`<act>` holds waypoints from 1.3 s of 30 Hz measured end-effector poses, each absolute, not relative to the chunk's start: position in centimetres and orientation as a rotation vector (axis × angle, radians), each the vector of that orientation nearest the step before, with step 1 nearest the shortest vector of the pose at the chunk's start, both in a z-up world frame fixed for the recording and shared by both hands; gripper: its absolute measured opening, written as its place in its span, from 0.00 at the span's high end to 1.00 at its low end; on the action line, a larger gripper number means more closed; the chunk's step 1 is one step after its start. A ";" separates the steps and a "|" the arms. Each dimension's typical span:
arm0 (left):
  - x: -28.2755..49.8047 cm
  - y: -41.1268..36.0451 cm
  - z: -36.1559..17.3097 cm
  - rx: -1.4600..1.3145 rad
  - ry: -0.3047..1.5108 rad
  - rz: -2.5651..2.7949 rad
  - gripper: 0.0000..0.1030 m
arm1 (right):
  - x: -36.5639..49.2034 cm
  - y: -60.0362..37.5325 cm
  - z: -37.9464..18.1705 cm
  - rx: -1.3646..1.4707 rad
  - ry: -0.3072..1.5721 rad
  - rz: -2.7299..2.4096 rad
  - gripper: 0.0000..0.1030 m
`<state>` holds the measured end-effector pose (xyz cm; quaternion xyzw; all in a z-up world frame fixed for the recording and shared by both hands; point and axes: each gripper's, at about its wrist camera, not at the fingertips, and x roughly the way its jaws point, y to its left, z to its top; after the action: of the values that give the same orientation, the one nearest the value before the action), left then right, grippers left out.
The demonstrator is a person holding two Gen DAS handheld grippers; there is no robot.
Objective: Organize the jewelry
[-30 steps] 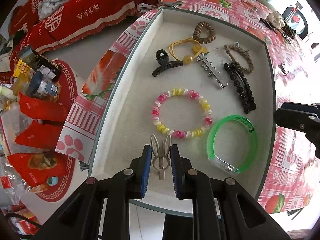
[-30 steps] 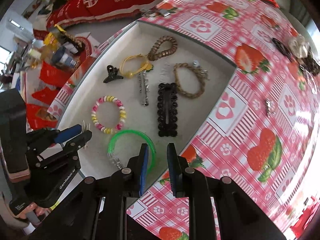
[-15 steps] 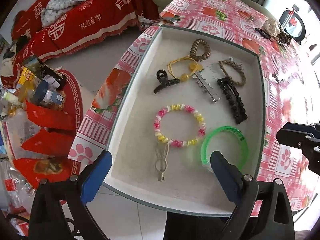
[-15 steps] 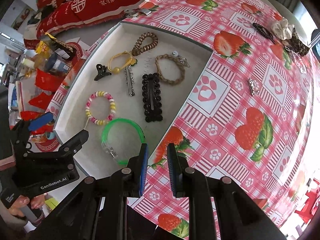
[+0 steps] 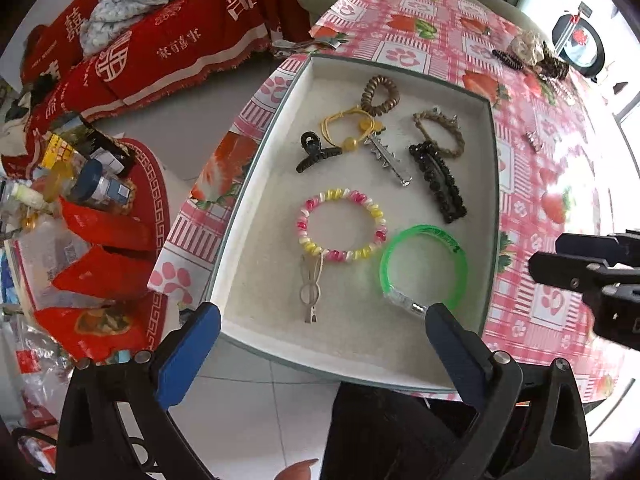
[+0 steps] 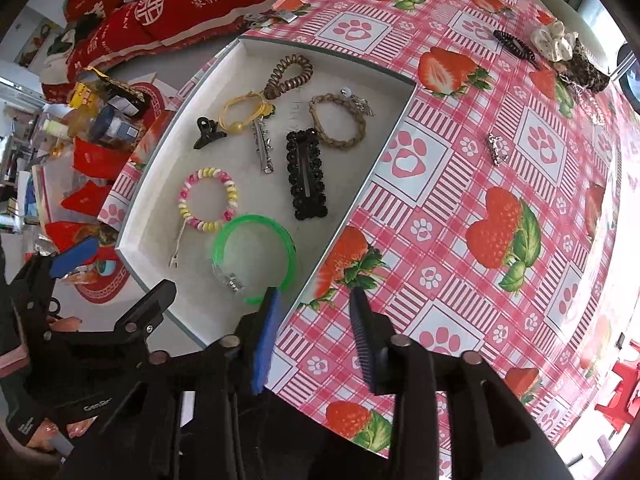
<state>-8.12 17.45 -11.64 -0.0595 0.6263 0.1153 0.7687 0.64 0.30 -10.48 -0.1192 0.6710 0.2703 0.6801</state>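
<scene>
A white tray point(image 5: 256, 216) on the strawberry tablecloth holds several pieces: a silver hair clip point(image 5: 310, 286), a pink and yellow bead bracelet point(image 5: 342, 226), a green bangle point(image 5: 424, 266), a black beaded clip point(image 5: 438, 182) and others. My left gripper point(image 5: 320, 344) is wide open and empty, just short of the tray's near edge. My right gripper point(image 6: 314, 336) is partly open and empty over the tablecloth beside the tray point(image 6: 384, 152). A small silver piece point(image 6: 496, 148) lies loose on the cloth.
More hair ties and a white scrunchie point(image 6: 554, 42) lie at the far side of the table. Left of the table, red packets and bottles point(image 5: 92, 188) sit low down. A red blanket point(image 5: 160, 40) lies beyond.
My left gripper let go of the silver hair clip in the tray, opened wide and drew back. My right gripper opened partway and also pulled back from the tray.
</scene>
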 end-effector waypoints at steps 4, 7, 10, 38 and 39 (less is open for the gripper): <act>-8.3 17.5 -10.8 -0.130 1.378 0.250 0.00 | 0.2 0.3 -9.5 -0.271 1.501 0.611 0.46; -8.6 17.5 -9.8 -0.119 1.374 0.251 0.00 | -0.1 0.1 -8.6 -0.268 1.502 0.612 0.43; -8.9 17.7 -8.9 -0.124 1.377 0.252 0.00 | -0.4 0.0 -7.8 -0.270 1.501 0.610 0.36; -8.5 18.1 -0.1 -0.114 1.267 0.245 0.00 | -0.2 0.3 1.2 -0.225 1.328 0.568 0.12; -8.4 18.2 0.2 -0.113 1.262 0.249 0.00 | -0.2 0.3 1.5 -0.221 1.321 0.565 0.11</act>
<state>-8.37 18.17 0.21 -0.0525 0.5881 0.1163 0.7987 -0.22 0.30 1.49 -0.1011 0.6038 0.2584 0.7473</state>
